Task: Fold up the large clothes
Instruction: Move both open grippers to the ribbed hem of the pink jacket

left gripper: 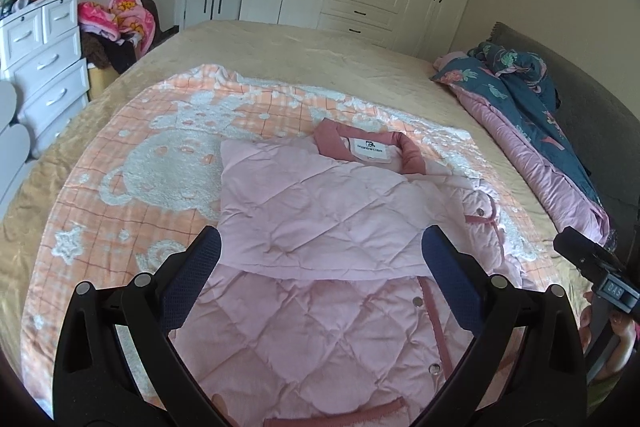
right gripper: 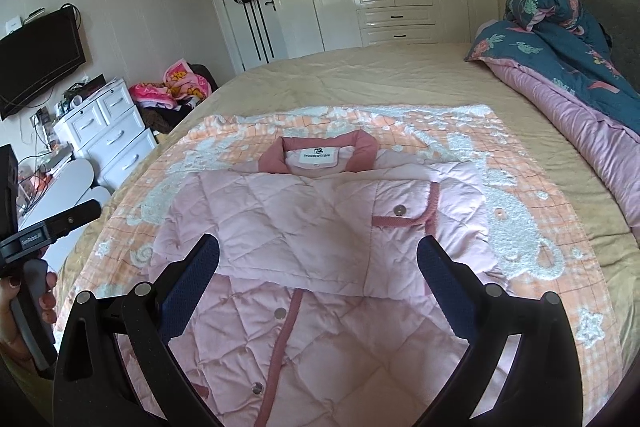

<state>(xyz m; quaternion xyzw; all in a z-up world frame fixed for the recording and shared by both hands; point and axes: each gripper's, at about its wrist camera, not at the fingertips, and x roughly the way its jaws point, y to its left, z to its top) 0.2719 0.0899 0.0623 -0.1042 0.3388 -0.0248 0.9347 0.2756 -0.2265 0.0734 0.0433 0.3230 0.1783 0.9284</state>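
Pink quilted jacket (right gripper: 304, 227) between spread grippers

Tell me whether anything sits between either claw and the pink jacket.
Nothing visible does. The left claw and right claw are both open above the pink quilted jacket, which lies on the orange blanket with nothing on top of it.

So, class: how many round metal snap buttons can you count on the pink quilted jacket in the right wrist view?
3 on the pink quilted jacket: one on the folded sleeve's cuff, two along the front placket. Others may be hidden under the folds.
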